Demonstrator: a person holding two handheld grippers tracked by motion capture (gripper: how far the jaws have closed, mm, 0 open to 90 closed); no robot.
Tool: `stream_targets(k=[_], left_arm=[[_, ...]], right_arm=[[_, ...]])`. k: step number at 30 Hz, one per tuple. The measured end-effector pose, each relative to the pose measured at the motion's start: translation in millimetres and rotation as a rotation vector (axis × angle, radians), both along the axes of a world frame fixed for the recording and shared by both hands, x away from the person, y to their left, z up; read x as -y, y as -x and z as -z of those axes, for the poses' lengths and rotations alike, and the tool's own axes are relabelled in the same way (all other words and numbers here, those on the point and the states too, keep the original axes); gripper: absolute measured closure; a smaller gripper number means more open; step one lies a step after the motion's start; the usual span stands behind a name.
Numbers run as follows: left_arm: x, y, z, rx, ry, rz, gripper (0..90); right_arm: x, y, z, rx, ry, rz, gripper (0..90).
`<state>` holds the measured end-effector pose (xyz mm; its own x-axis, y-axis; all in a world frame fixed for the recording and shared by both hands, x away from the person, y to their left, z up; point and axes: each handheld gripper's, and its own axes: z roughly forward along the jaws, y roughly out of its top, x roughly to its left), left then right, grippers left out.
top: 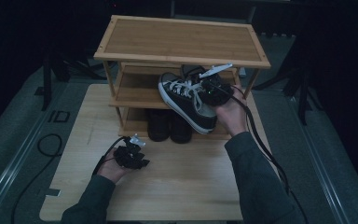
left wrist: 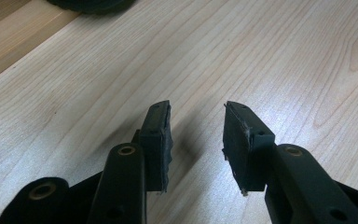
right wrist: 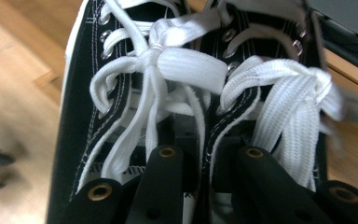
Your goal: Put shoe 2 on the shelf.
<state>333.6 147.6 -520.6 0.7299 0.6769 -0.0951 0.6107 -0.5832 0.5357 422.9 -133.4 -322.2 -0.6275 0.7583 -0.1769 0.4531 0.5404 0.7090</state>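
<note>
Nearest us, our left tool [top: 131, 154] rests low over the bare bench [top: 177, 186], its jaws parted moderately with nothing between them; in the left gripper view its pads [left wrist: 161, 140] hang just above the wood grain, and we judge it is parked there to stay out of the way while the other hand works. Farther on, our right tool [top: 213, 89] is clamped on a pair of black sneakers [top: 186, 100] with white laces [right wrist: 186, 70]. The right gripper view shows the jaws drawn close together, pinching the two inner collars where the shoes meet, which lets one grip carry both at once. We hold the pair tilted, toes pointing away toward the left, in front of the middle shelf [top: 135, 88] of the wooden shoe rack [top: 182, 39], apparently to slide them onto that board. Below, another dark pair [top: 169, 126] already fills the middle of the bottom shelf.
</note>
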Motion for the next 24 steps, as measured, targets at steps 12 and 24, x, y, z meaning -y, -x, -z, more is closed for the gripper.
stream_targets(k=[12,24], left_arm=[[4.9,-0.4,-1.2,0.000,0.000,0.015,61.9],[13.5,-3.1,-13.5,0.029,0.015,0.023,61.5]], right_arm=[[-2.2,-1.9,-10.3,0.034,0.141,-0.021,57.3],[23.1,5.8,-26.5,-0.014,0.076,-0.171,48.8]])
